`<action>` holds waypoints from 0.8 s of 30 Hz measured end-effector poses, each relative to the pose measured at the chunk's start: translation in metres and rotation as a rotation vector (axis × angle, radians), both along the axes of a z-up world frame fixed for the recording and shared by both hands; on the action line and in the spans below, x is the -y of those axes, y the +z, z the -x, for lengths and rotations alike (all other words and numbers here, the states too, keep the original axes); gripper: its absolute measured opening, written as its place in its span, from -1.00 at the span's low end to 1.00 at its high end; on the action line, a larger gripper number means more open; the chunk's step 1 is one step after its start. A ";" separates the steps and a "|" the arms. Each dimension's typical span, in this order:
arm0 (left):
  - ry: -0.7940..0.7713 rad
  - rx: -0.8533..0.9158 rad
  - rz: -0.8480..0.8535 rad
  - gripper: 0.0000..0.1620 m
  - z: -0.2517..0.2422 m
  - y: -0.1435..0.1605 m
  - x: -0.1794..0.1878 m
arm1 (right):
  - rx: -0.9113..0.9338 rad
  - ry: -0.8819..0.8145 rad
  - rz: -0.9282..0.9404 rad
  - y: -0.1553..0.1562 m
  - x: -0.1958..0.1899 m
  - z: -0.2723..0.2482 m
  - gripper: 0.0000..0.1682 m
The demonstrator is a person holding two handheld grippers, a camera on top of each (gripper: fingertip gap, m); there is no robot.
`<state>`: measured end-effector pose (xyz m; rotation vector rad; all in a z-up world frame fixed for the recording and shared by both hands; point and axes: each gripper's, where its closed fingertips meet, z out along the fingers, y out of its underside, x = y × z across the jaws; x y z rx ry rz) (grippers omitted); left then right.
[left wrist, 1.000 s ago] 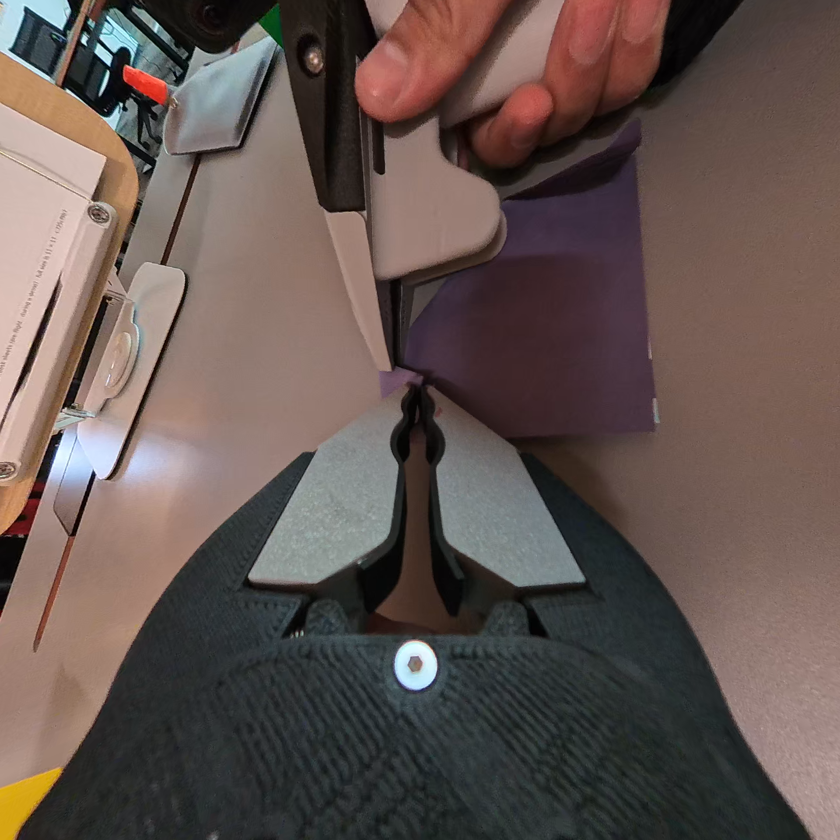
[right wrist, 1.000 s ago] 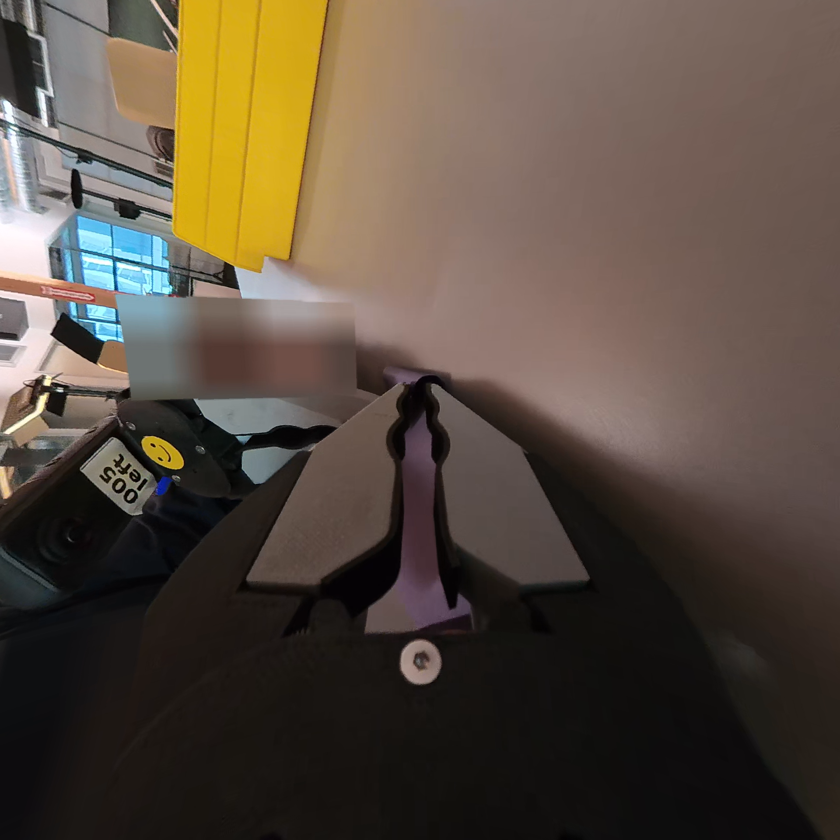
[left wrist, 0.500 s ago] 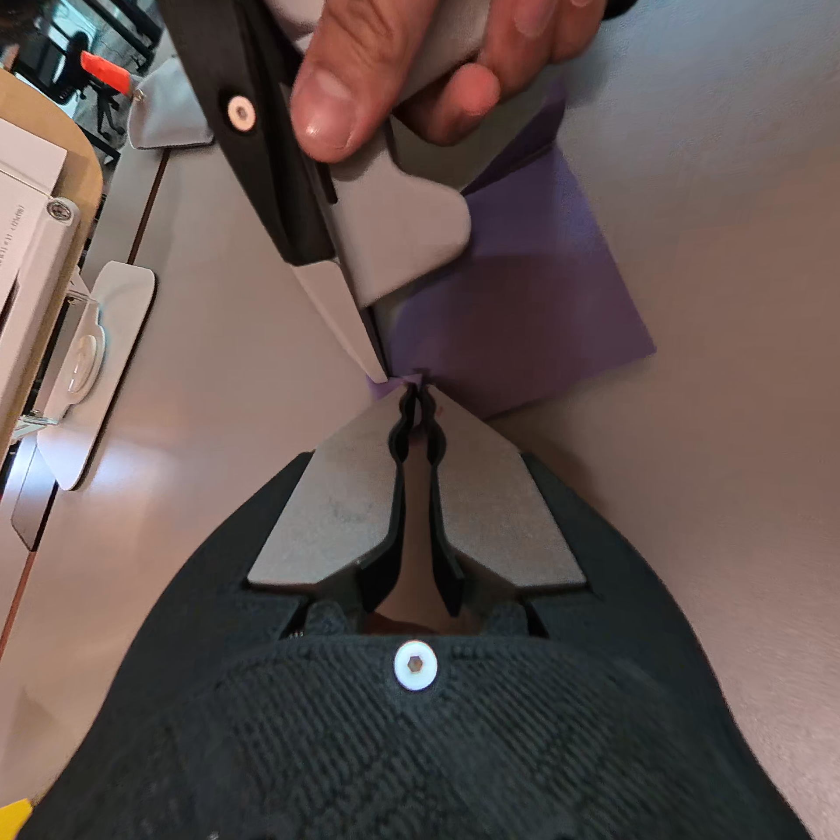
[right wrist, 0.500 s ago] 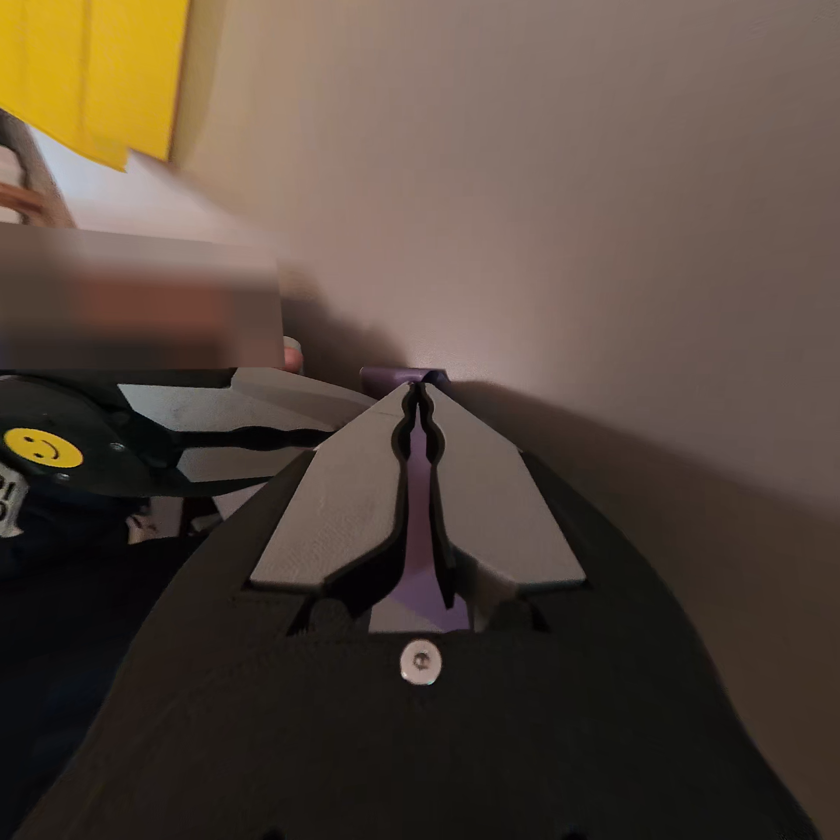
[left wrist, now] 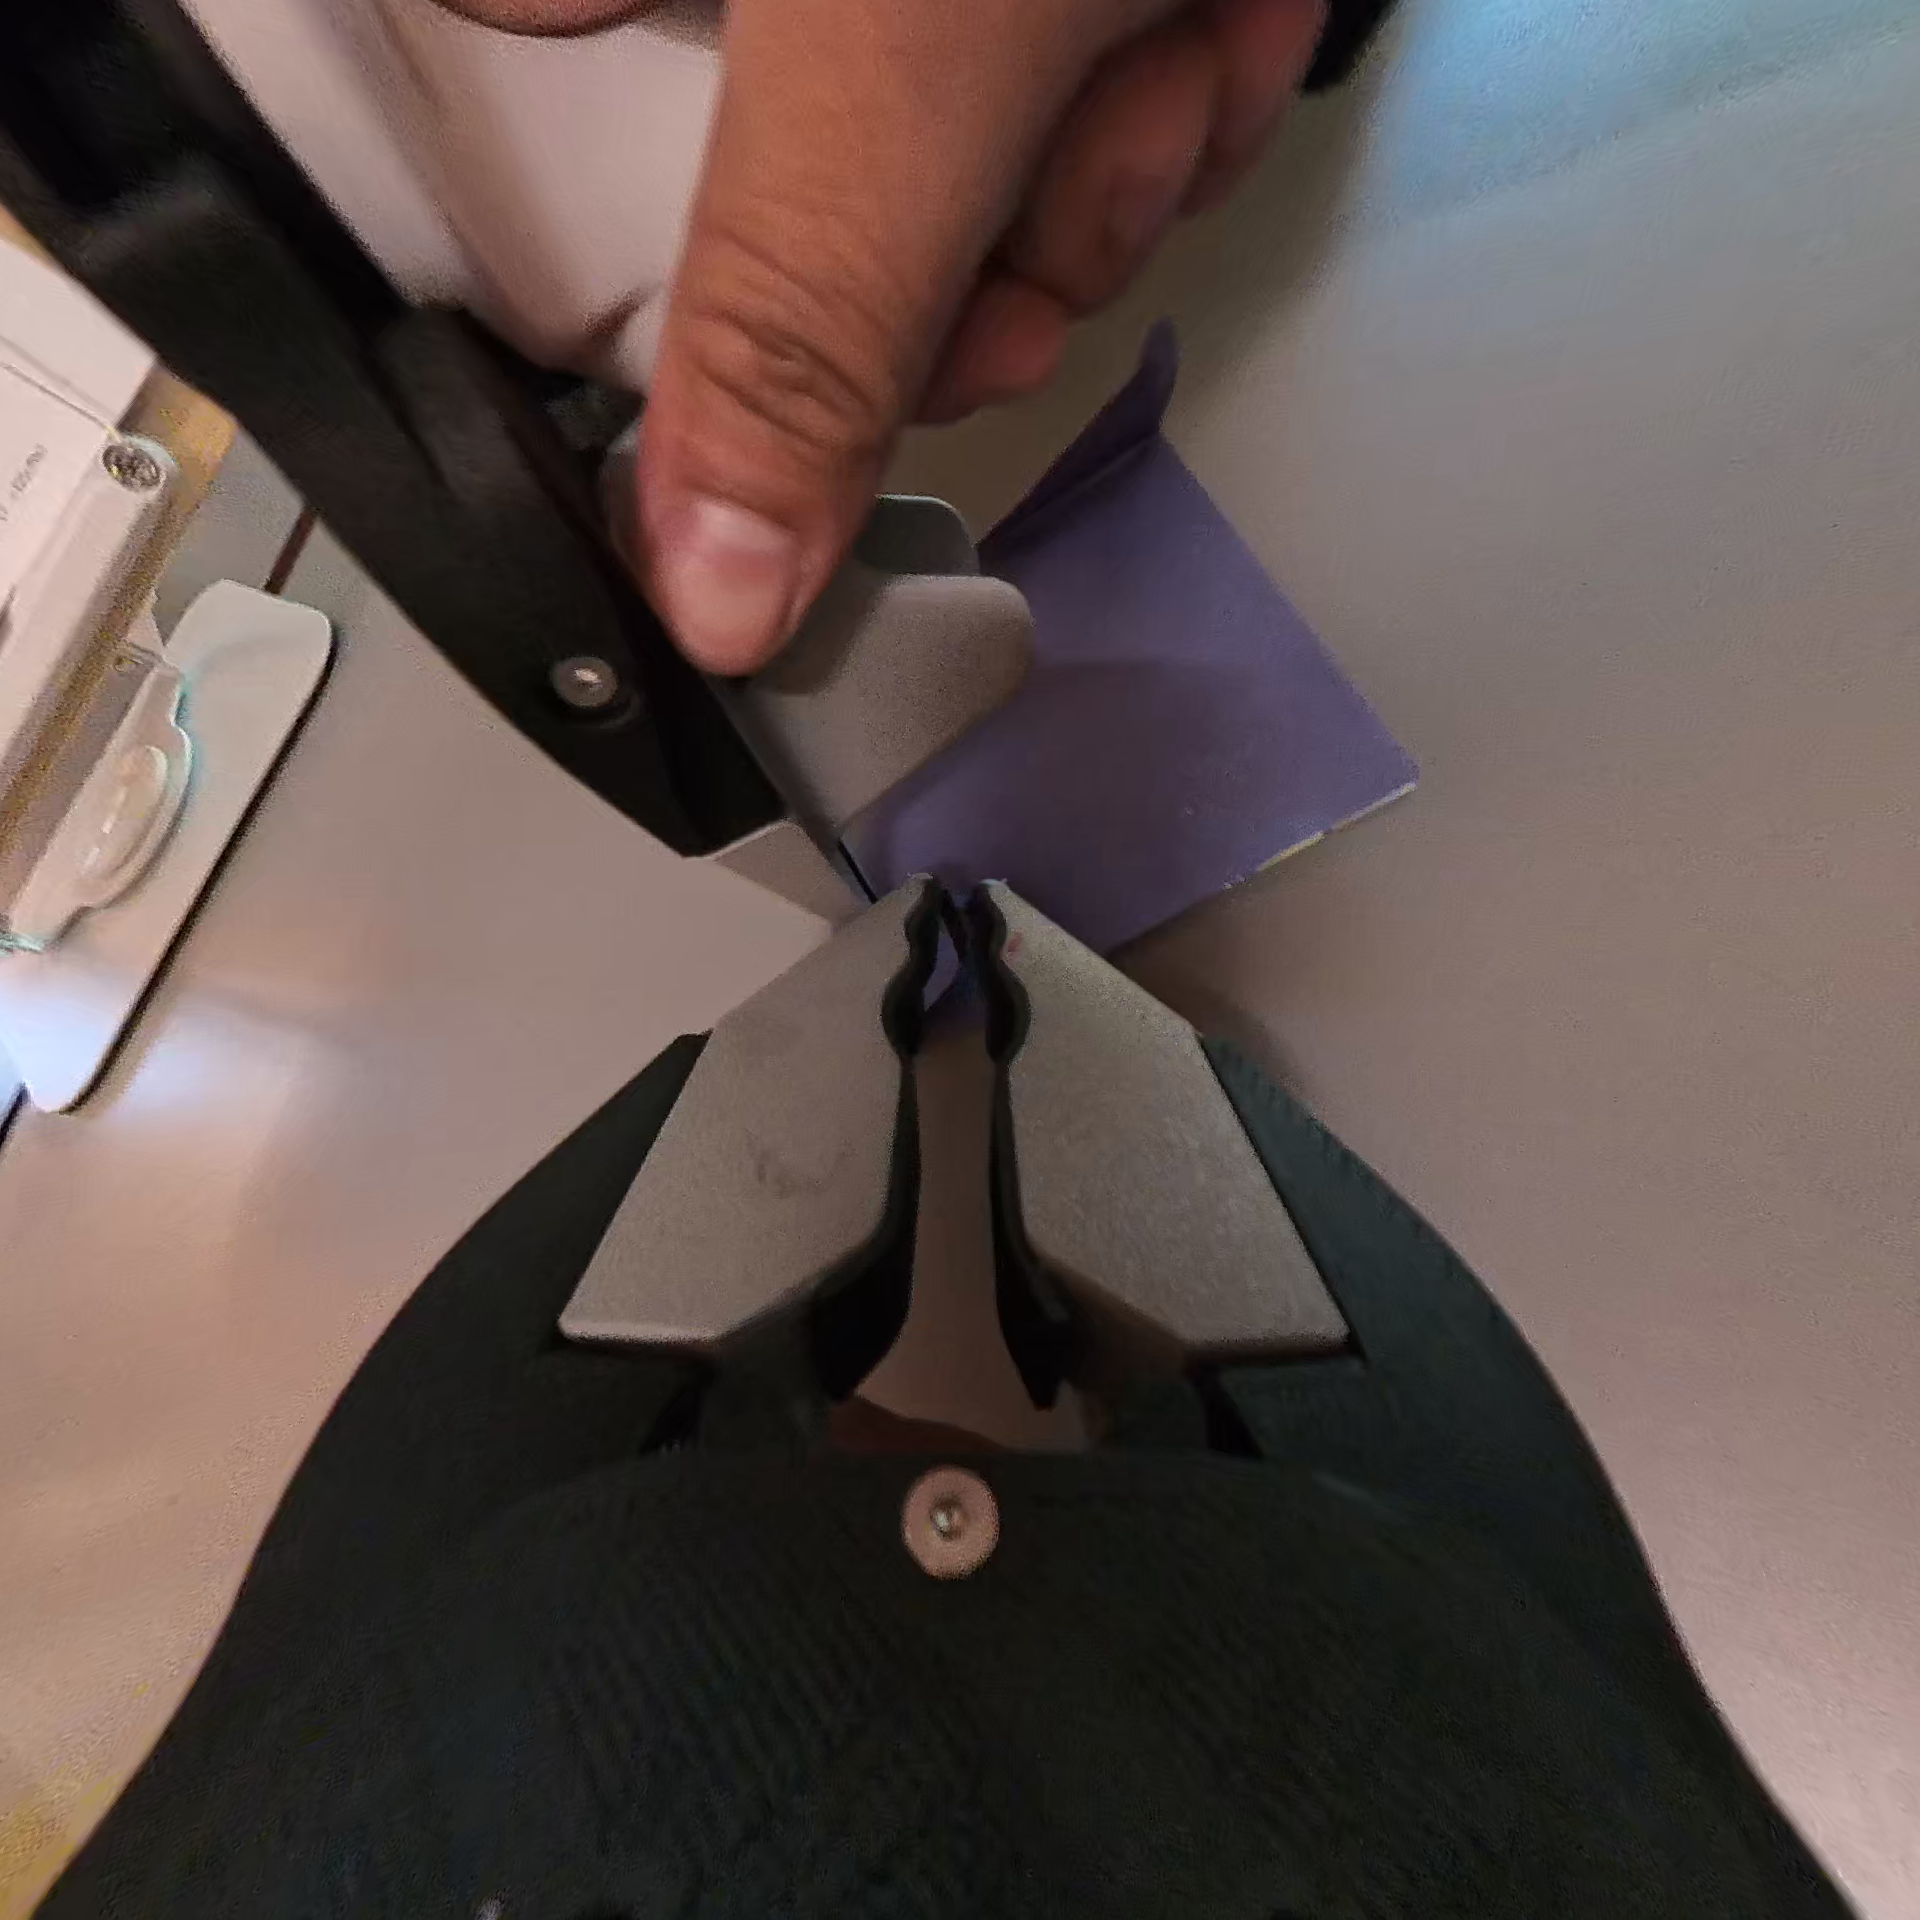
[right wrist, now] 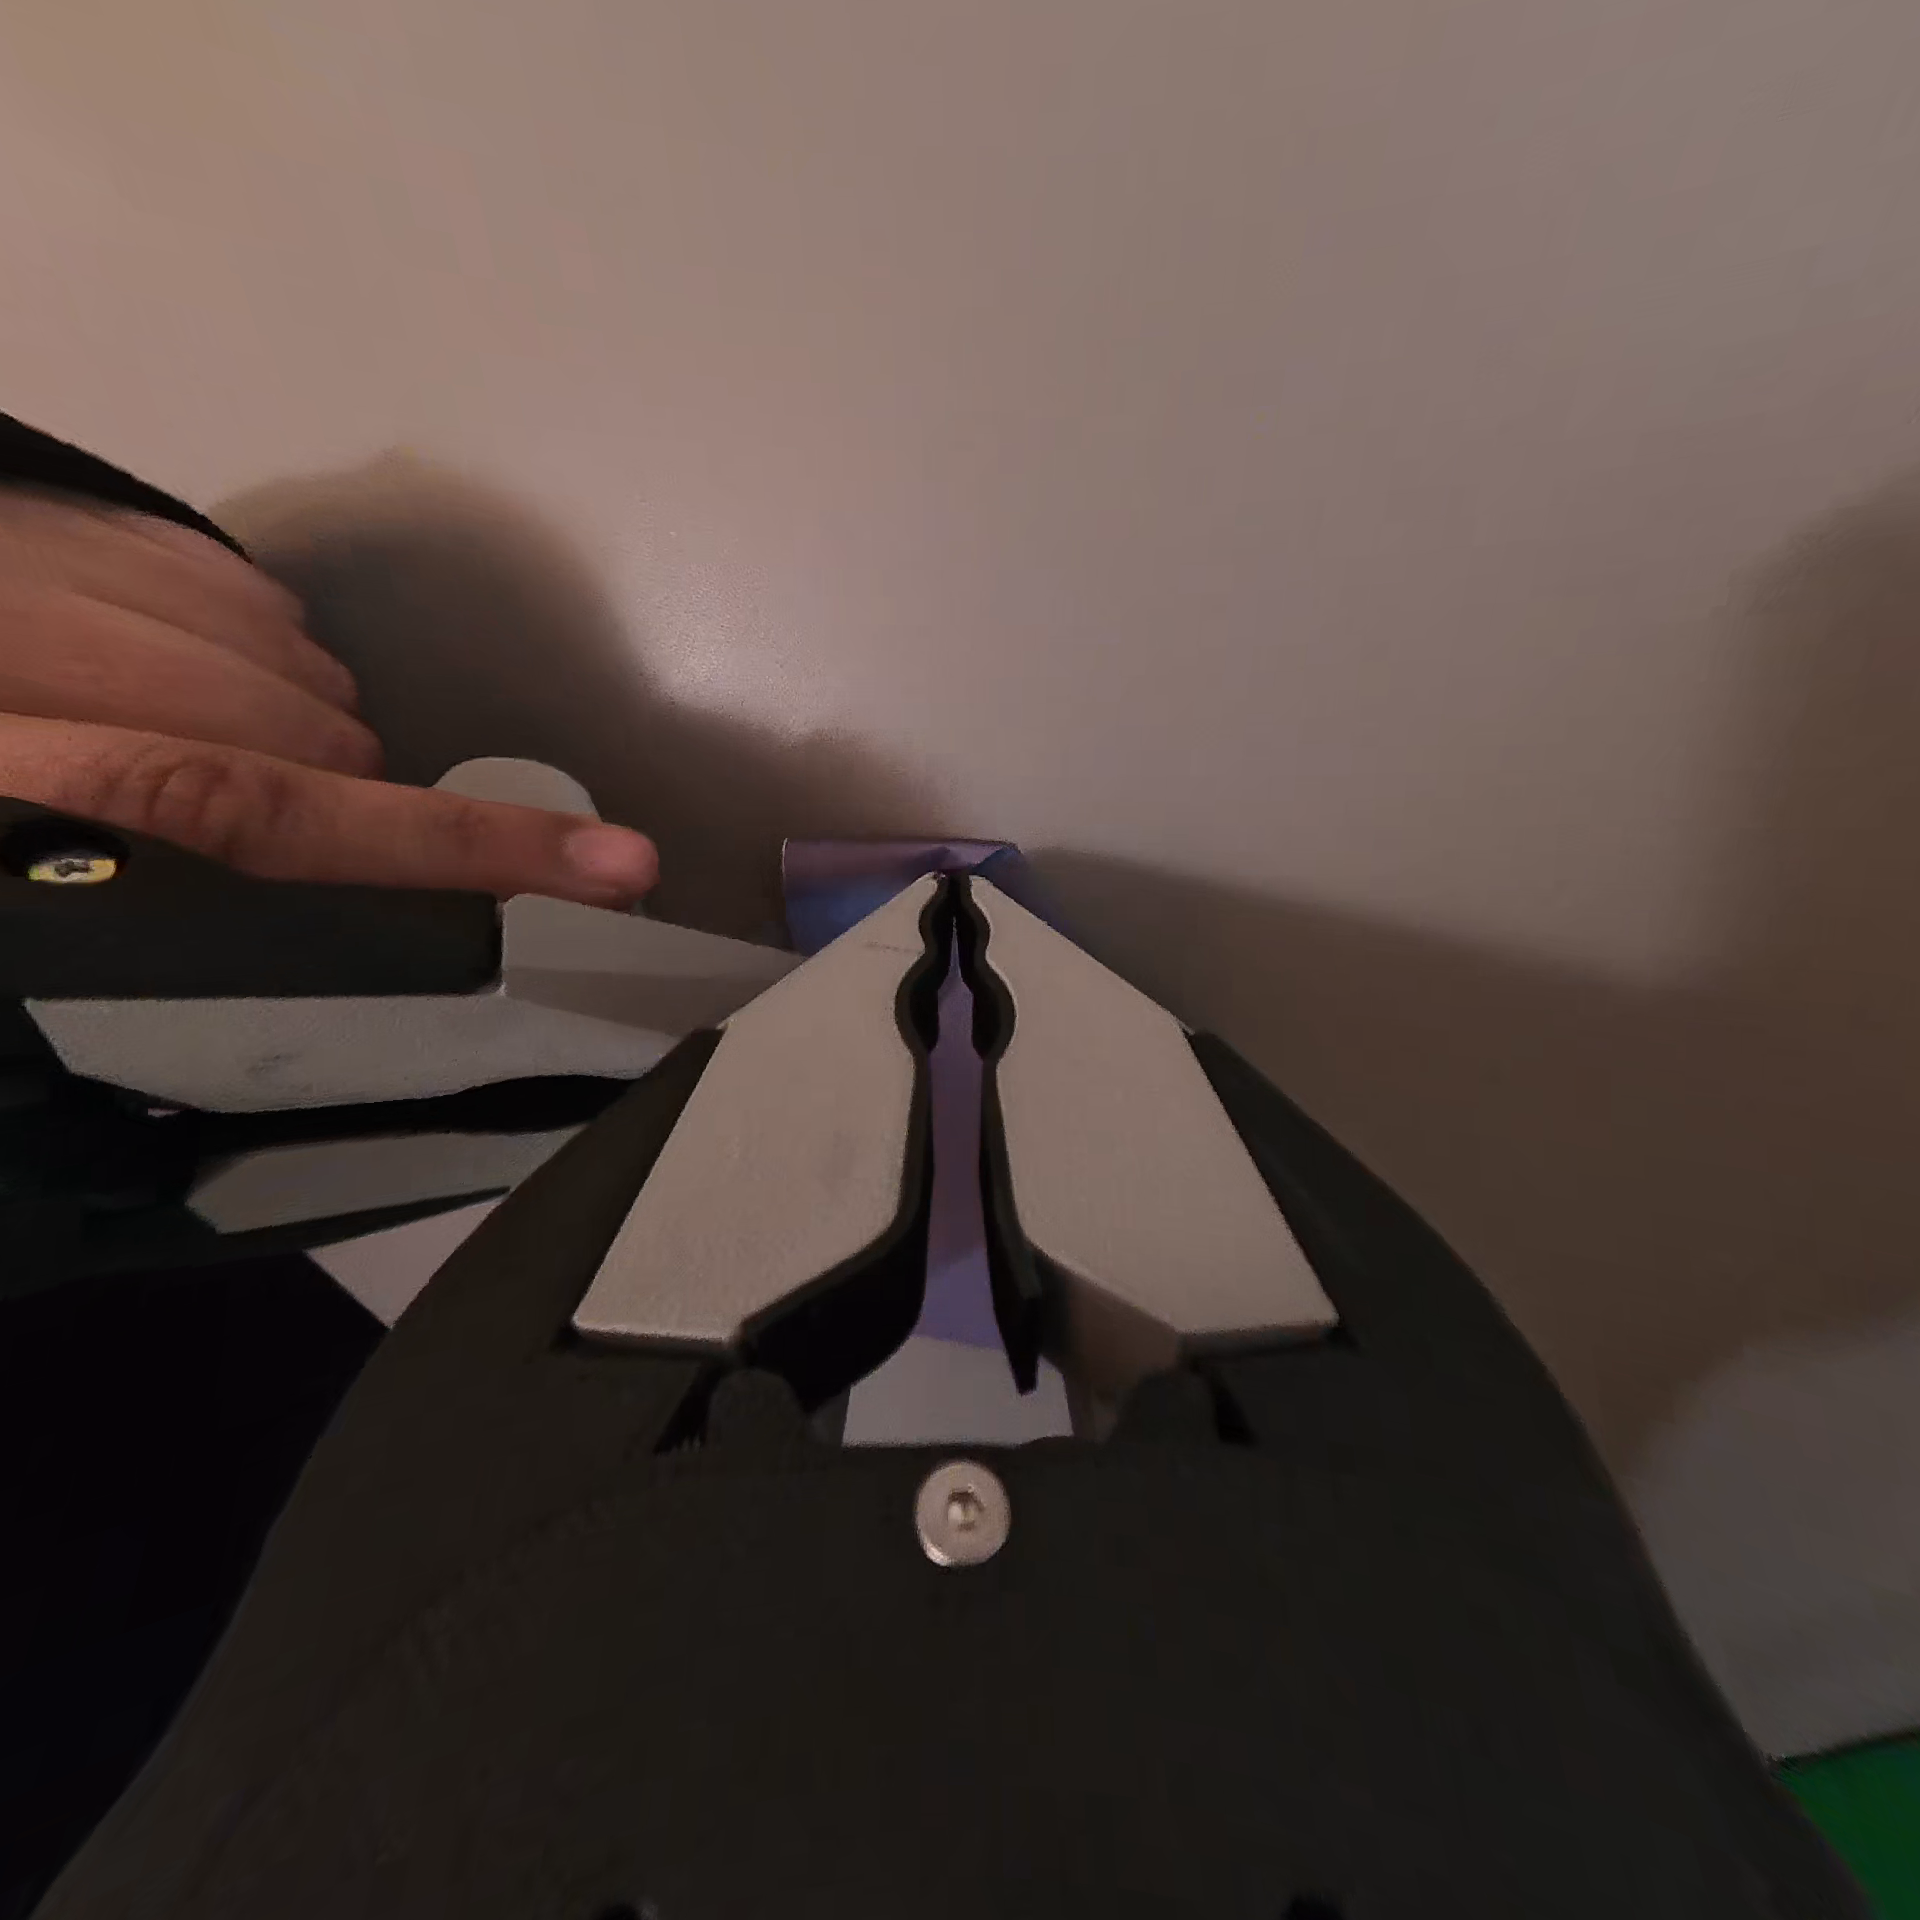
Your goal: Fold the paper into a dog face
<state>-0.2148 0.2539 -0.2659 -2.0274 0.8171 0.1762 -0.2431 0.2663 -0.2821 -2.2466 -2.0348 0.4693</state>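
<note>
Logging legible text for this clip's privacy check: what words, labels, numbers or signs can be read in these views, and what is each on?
White box, left edge of the left wrist view: one line of small print, too small and blurred to read.
Purple paper: no writing.
Left claw and right claw: no markings visible.
Right wrist view: no text at all.

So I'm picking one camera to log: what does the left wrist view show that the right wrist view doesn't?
Left wrist view only: the paper's broad purple face on the table, a grey plate at the left edge, and the right gripper from outside. Right wrist view only: paper running back between the right gripper's fingers, and a green patch. Both: the paper and both grippers nipping it at one spot, left gripper included.
</note>
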 end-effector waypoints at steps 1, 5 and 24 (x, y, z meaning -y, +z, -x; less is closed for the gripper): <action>0.018 0.021 0.008 -0.96 0.001 0.001 -0.001 | -0.003 -0.002 0.007 0.000 0.000 0.000 -1.00; 0.047 0.022 0.040 -1.00 0.006 -0.004 -0.002 | -0.081 -0.034 0.110 0.007 0.002 0.005 -0.76; 0.009 0.005 0.036 -1.00 0.001 -0.004 0.000 | -0.193 -0.124 0.344 0.003 0.000 -0.011 -1.00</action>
